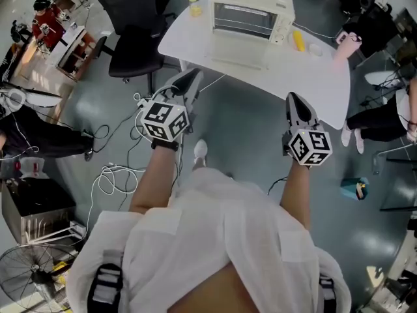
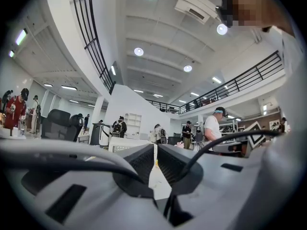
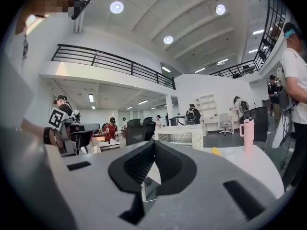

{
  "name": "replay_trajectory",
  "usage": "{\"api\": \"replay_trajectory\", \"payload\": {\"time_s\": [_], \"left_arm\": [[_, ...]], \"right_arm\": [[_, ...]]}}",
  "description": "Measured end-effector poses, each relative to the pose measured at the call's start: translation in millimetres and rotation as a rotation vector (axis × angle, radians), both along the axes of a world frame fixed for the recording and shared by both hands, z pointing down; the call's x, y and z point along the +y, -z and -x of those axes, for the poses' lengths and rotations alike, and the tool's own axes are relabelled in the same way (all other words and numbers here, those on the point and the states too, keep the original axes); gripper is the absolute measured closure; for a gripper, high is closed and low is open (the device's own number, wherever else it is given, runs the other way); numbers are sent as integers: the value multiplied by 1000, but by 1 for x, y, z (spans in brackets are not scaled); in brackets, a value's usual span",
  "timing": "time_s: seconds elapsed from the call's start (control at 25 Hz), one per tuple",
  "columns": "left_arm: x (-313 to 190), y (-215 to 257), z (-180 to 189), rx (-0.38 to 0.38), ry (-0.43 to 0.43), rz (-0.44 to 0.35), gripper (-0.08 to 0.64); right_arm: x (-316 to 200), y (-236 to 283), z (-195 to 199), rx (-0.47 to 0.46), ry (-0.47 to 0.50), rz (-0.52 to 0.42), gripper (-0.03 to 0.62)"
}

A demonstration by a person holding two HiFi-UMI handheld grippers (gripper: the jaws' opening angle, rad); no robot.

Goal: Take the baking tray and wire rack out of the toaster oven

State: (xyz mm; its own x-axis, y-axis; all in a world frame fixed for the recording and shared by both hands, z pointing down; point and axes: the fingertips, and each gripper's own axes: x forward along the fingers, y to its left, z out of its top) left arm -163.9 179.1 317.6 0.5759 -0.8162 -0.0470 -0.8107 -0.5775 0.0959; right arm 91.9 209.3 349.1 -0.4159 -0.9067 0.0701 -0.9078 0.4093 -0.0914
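— Any room ahead of my jaws?
— Open floor (image 1: 251, 126) up to the tabletop (image 1: 313, 77), whose near edge is bare before the toaster oven (image 1: 251, 15). A black chair (image 1: 133, 41) crowds my left jaws' side.

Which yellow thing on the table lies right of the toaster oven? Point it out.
The long yellow object lying flat beside the toaster oven. The other, a small cup with yellow contents, stands upright left of it.

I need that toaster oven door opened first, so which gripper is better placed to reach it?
Right, narrowly. The right gripper has the toaster oven straight beyond its shut jaws; for the left gripper it lies off to the left. Both are empty and short of it.
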Motion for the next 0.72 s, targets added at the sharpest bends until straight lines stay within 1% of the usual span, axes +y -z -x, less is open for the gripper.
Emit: {"api": "replay_trajectory", "payload": {"time_s": [0.12, 0.32, 0.56, 0.72], "left_arm": [[-4, -2, 4, -3, -3, 5, 538], [-18, -11, 12, -4, -7, 24, 538], [-51, -18, 21, 5, -27, 44, 537], [-83, -23, 30, -1, -41, 58, 537]], "right_arm": [[-4, -4, 8, 16, 9, 12, 589], [-18, -10, 15, 8, 9, 32, 588], [-49, -18, 24, 16, -1, 61, 588], [-80, -23, 34, 41, -8, 78, 588]]}}
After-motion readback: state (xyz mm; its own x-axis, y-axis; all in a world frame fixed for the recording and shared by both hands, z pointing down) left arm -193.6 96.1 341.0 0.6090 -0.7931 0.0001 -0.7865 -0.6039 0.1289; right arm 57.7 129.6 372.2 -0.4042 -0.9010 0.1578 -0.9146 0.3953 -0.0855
